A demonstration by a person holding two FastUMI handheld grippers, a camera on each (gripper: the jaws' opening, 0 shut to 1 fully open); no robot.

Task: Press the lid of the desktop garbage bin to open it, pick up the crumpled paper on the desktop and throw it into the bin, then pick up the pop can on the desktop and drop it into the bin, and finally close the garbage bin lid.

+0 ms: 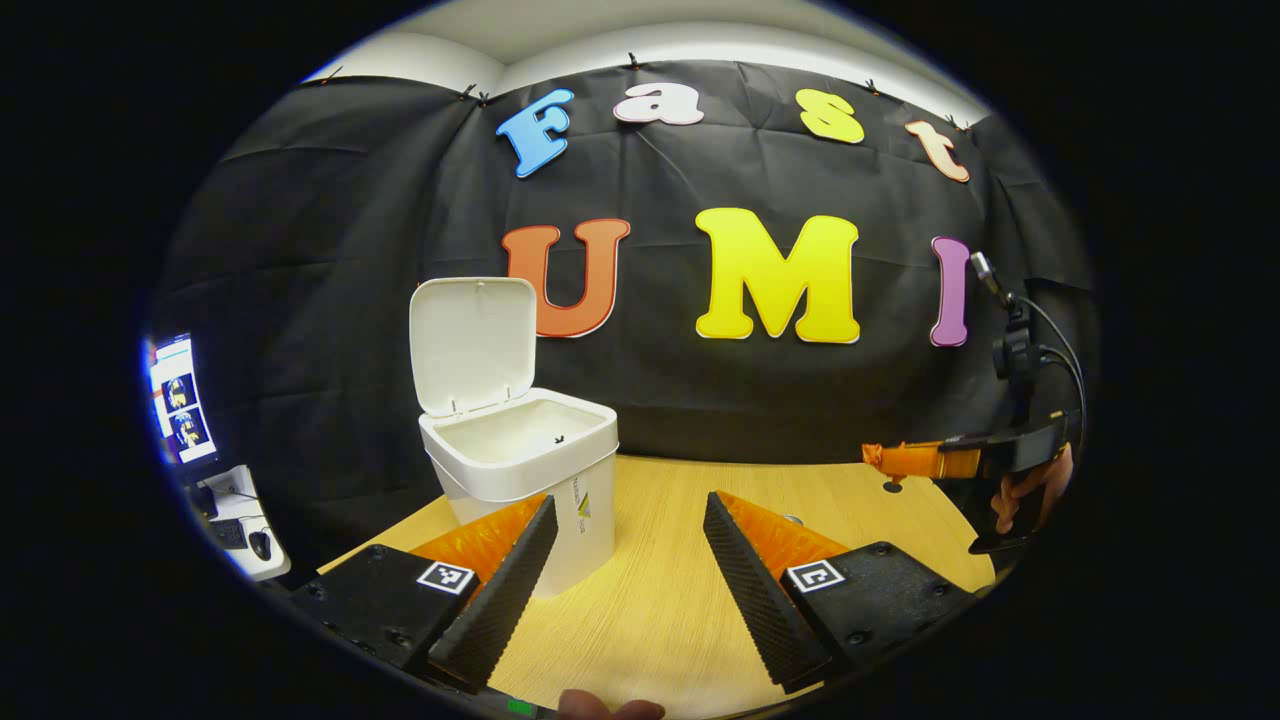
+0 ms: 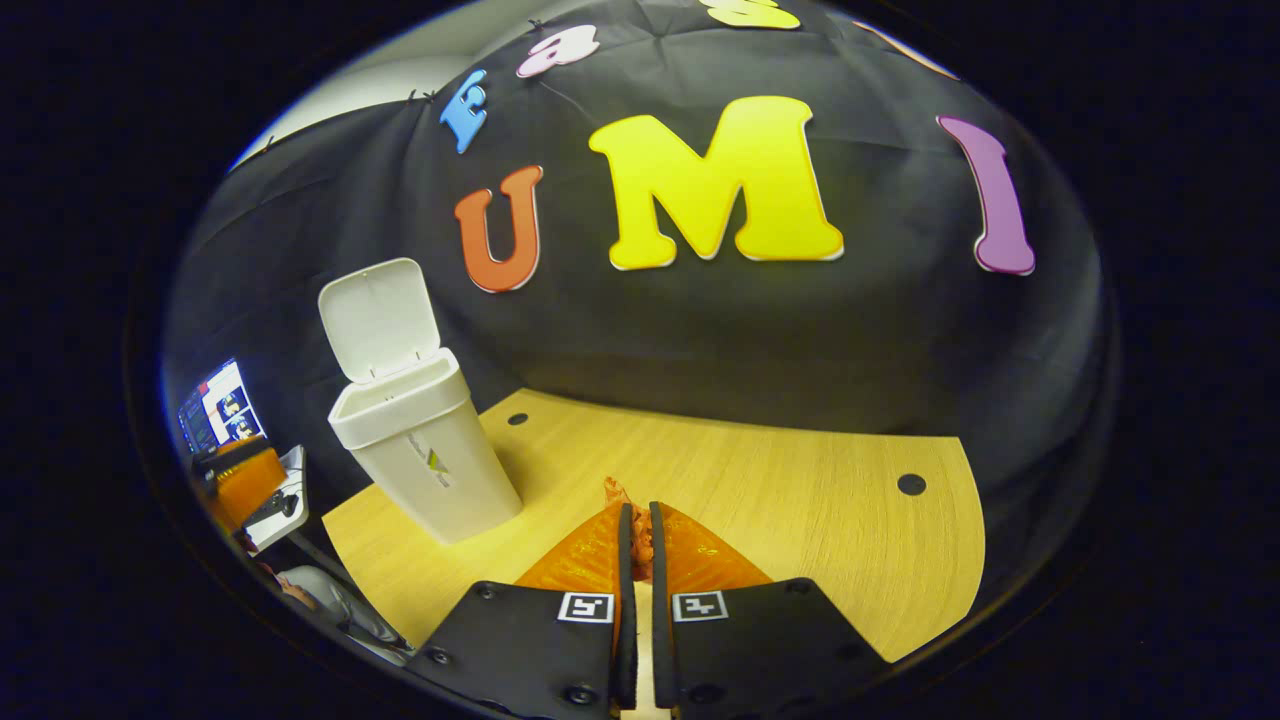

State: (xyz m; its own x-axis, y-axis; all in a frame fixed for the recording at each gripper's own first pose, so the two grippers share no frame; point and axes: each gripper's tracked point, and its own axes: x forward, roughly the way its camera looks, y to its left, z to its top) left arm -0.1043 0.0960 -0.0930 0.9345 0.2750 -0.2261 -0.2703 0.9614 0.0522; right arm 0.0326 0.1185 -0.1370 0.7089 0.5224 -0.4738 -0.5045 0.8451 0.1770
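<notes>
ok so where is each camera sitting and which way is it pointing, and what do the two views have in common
Left gripper view: rides on the left hand-held gripper, low over the wooden table, facing the open white bin; its own fingers spread wide; the right hand-held gripper and a hand show far right.
Right gripper view: rides on the right hand-held gripper, higher up, looking down at the table, bin to the left; its fingers nearly together.
Shared: bin with raised lid, table.

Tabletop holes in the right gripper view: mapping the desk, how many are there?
2: a back hole beside the bin, a right hole near the tabletop edge. The right gripper could hide more.
</notes>
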